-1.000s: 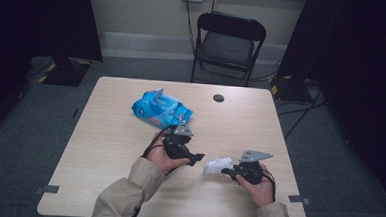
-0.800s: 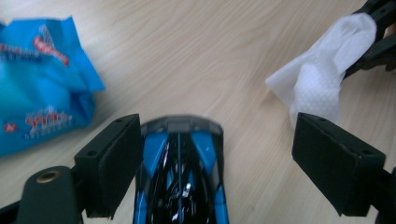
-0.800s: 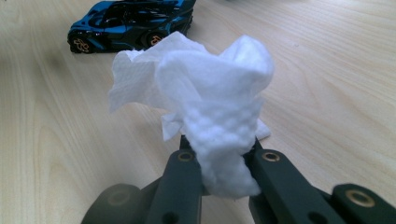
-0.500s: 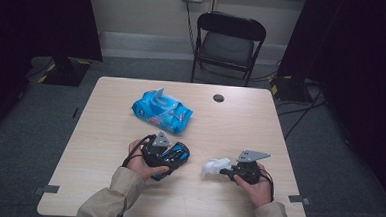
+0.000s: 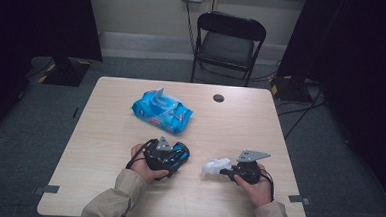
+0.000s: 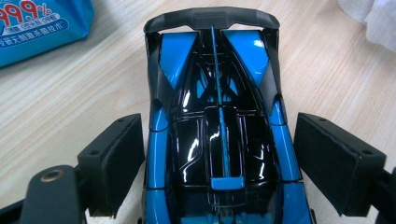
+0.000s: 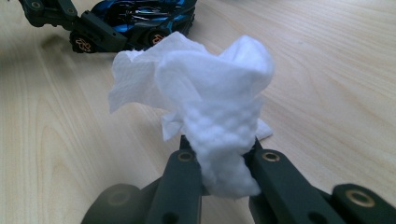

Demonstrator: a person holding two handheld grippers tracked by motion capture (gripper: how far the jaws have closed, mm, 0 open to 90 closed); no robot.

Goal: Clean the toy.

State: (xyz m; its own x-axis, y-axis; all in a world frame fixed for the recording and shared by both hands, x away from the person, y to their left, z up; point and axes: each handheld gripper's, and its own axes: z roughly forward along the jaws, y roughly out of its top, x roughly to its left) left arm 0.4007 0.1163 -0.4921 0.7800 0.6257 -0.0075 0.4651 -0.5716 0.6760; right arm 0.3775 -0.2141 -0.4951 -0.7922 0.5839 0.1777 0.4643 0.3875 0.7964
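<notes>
Pale wood-grain table [image 5: 104, 134], high view: L gripper [image 5: 171, 157] straddles glossy blue-black toy car [image 5: 176, 155]. L gripper view: jaws spread, flanking the car, not clamped. R gripper view: R gripper [image 7: 219, 154] pinches crumpled white wipe [image 7: 210, 93].

Light wood table [image 5: 104, 134] on grey carpet [image 5: 40, 110], black folding chair [image 5: 228, 45] behind, pale wall [image 5: 146, 11], dark curtains [image 5: 35, 20]
</notes>
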